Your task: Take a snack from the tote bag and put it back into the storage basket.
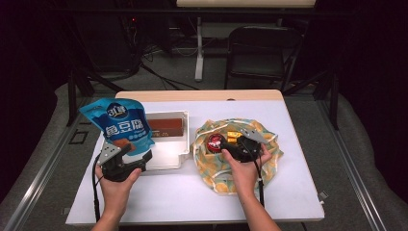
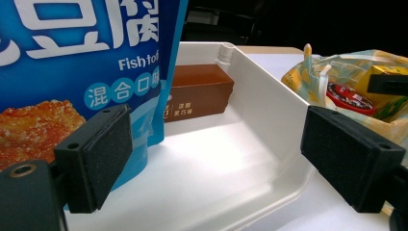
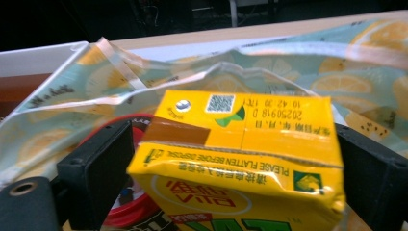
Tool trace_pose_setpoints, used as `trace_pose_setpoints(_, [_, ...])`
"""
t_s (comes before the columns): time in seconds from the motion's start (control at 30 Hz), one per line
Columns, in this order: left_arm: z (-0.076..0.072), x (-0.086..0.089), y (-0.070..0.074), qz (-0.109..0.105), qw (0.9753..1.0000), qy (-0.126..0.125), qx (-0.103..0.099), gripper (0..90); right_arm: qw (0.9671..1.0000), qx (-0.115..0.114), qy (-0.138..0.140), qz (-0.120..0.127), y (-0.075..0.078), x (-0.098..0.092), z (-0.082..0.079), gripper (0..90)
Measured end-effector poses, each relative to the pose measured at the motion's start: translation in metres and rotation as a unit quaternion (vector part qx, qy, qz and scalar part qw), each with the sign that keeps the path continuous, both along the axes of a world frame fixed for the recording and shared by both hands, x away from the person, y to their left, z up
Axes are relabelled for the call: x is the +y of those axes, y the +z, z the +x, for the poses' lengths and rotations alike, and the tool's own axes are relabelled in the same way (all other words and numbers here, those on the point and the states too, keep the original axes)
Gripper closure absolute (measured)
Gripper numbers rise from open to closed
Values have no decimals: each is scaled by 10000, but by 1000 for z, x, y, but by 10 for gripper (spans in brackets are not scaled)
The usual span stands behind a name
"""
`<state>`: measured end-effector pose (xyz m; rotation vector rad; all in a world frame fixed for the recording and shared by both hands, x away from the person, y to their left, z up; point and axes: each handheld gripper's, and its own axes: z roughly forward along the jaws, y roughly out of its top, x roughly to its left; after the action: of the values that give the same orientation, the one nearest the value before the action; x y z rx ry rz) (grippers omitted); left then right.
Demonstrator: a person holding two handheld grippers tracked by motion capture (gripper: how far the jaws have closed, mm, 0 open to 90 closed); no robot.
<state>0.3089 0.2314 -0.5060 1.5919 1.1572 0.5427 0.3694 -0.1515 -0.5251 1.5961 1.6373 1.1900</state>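
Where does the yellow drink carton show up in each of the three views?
High view: yellow drink carton in the lemon-print bag, right of centre.
Left gripper view: far right edge, inside that bag.
Right gripper view: centre foreground.
Shared landmark: red lid.

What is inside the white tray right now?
The white tray holds a brown box lying along its far wall, and the blue fish tofu pouch stands at its left end. The pouch covers that end of the floor; the left gripper hovers open beside it.
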Motion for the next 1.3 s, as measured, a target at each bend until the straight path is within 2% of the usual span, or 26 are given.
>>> trace_pose_setpoints(0.13, [-1, -3, -1, -5, 10000, -34, 34, 114, 10000, -50, -64, 40, -6, 0, 3, 86])
trace_pose_setpoints(0.2, [-1, -4, -3, -18, 10000, -36, 43, 115, 9998, -125, -132, 29, -6, 0, 3, 141])
trace_pose_setpoints(0.37, [-3, -6, -4, 12, 10000, -58, 26, 119, 9994, -212, -246, -148, -6, 0, 0, 194])
trace_pose_setpoints(0.53, [-9, -11, -3, 55, 9999, -144, 6, 121, 9992, -182, 17, -364, 0, -5, 0, 256])
trace_pose_setpoints(0.67, [-8, -18, -2, 48, 9997, -247, -13, 125, 9992, -132, 251, -294, 3, -14, -4, 268])
trace_pose_setpoints(0.8, [-6, -27, -2, 69, 9992, -406, 1, 134, 9983, -272, 433, -269, 7, -18, -11, 273])
trace_pose_setpoints(0.9, [-4, -33, -1, 89, 9988, -484, -32, 133, 9971, -353, 579, -332, 19, -21, -14, 276])
trace_pose_setpoints(1.13, [-1, -51, 1, 32, 9979, -634, -87, 135, 9954, -542, 785, -104, 41, -30, -23, 281])
trace_pose_setpoints(1.2, [-3, -59, 0, -2, 9971, -753, -124, 154, 9945, -574, 871, -26, 46, -33, -24, 281])
trace_pose_setpoints(1.3, [-5, -71, 0, 107, 9951, -977, -143, 152, 9941, -604, 902, 40, 52, -36, -27, 282])
